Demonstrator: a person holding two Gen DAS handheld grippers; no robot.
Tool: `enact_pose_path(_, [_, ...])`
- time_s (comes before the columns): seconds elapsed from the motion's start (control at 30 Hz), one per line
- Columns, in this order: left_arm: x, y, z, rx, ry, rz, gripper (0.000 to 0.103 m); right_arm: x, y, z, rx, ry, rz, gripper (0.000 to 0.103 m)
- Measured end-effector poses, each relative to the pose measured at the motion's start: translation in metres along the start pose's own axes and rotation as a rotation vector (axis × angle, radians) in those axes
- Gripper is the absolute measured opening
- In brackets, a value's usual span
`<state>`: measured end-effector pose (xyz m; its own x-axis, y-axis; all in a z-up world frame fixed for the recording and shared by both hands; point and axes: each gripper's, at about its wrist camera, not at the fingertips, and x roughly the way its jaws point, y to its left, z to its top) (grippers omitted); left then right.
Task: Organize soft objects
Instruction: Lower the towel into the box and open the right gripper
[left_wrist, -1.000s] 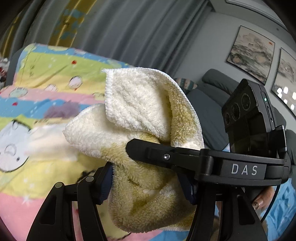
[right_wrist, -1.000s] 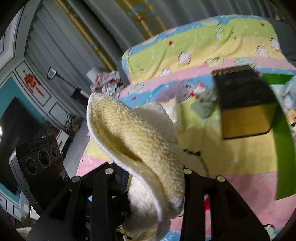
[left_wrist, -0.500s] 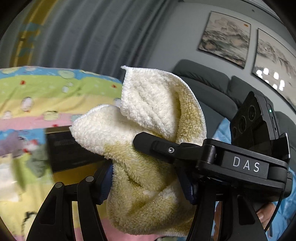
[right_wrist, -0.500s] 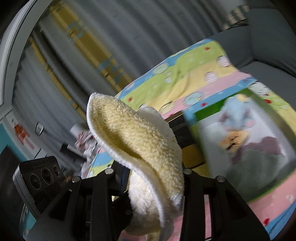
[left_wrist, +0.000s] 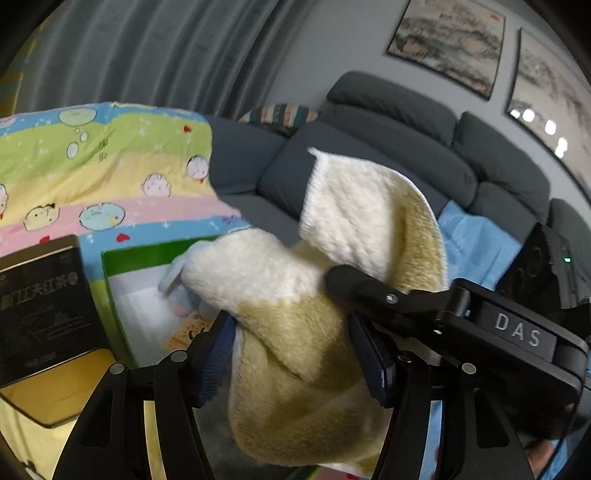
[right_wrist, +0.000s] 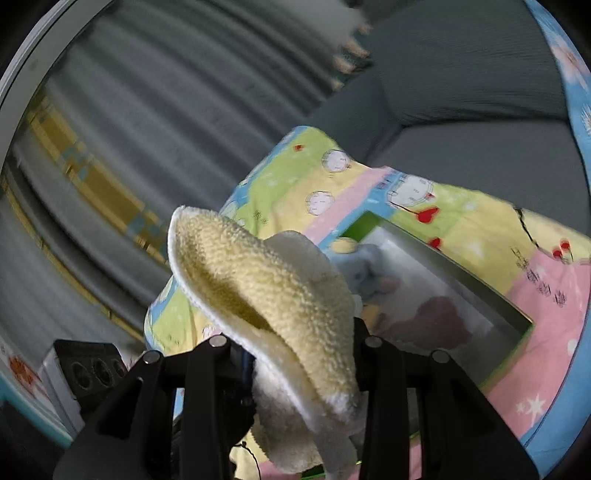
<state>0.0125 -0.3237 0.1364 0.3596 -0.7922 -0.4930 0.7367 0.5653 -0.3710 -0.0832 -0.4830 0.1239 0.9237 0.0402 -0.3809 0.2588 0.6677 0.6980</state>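
Left wrist view: our left tool (left_wrist: 295, 350) grips the towel (left_wrist: 314, 332) above the box (left_wrist: 110, 280) on the bedsheet (left_wrist: 110, 177)

Right wrist view: our right tool (right_wrist: 295, 354) clamps the towel (right_wrist: 273, 295) near the box (right_wrist: 461, 288)

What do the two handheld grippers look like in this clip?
Both are matte black plastic with silver pivot screws. The left gripper has dark blue ribbed pads on its fingers. Seen from it, the right gripper carries white "DAS" lettering, a camera block with a green light, and a thin black cable.
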Motion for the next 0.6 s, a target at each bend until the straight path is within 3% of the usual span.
enact_pose_path(0.13, [0.017, -0.001, -0.008, 0.007, 0.051, 0.086, 0.064, 0.004, -0.011, 0.000, 0.010, -0.005, -0.128, 0.037])
enact_pose_path(0.27, [0.021, 0.000, -0.014, 0.009, 0.105, 0.104, 0.064, -0.004, -0.009, -0.001, 0.000, -0.013, -0.122, 0.059])
enact_pose_path(0.33, [0.018, 0.001, -0.017, 0.009, 0.117, 0.118, 0.070, -0.007, -0.005, 0.000, -0.013, -0.028, -0.121, 0.069])
enact_pose_path(0.43, [0.003, 0.005, -0.016, -0.002, 0.093, 0.104, 0.077, -0.009, 0.001, 0.000, -0.038, -0.031, -0.114, 0.082])
enact_pose_path(0.5, [-0.007, 0.007, -0.014, 0.001, 0.072, 0.100, 0.086, -0.010, 0.007, -0.001, -0.063, -0.024, -0.121, 0.083])
enact_pose_path(0.6, [-0.024, 0.015, -0.012, -0.002, 0.042, 0.130, 0.086, -0.005, 0.013, -0.005, -0.097, -0.017, -0.126, 0.089])
